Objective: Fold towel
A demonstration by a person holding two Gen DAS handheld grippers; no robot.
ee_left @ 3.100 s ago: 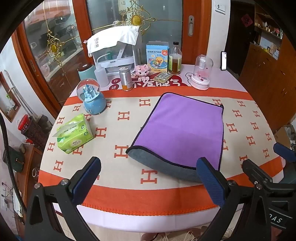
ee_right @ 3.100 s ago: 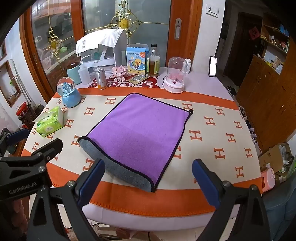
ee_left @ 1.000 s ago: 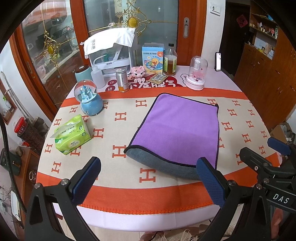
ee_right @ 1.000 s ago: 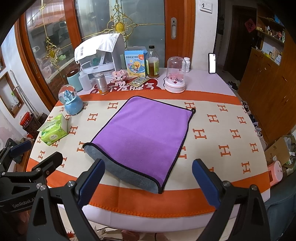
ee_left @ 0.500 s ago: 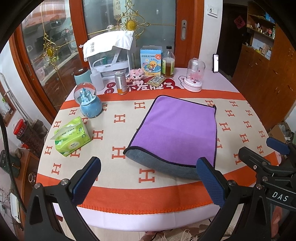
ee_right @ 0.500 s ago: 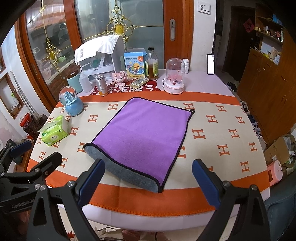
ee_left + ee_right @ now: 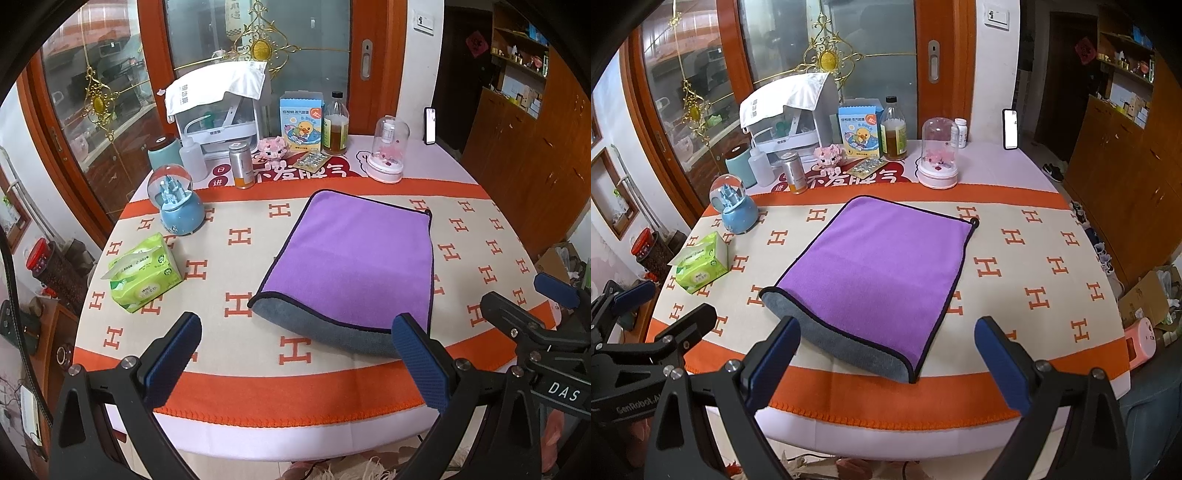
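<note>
Holding both tools at the near table edge, we keep the left gripper [image 7: 297,349] and right gripper [image 7: 886,354] spread wide, each empty and touching nothing. Just beyond lies one purple towel [image 7: 882,266], folded over, grey underside showing at its near end. Farther back, one snow globe [image 7: 179,201] encloses a blue castle; one amber-filled bottle [image 7: 894,131] stands behind.

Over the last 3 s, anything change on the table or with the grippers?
Both cameras backed away from the table a little, so the purple towel looks smaller. Nothing was gripped or released: left gripper and right gripper stay open and empty. The towel, tissue pack and snow globe haven't moved.
</note>
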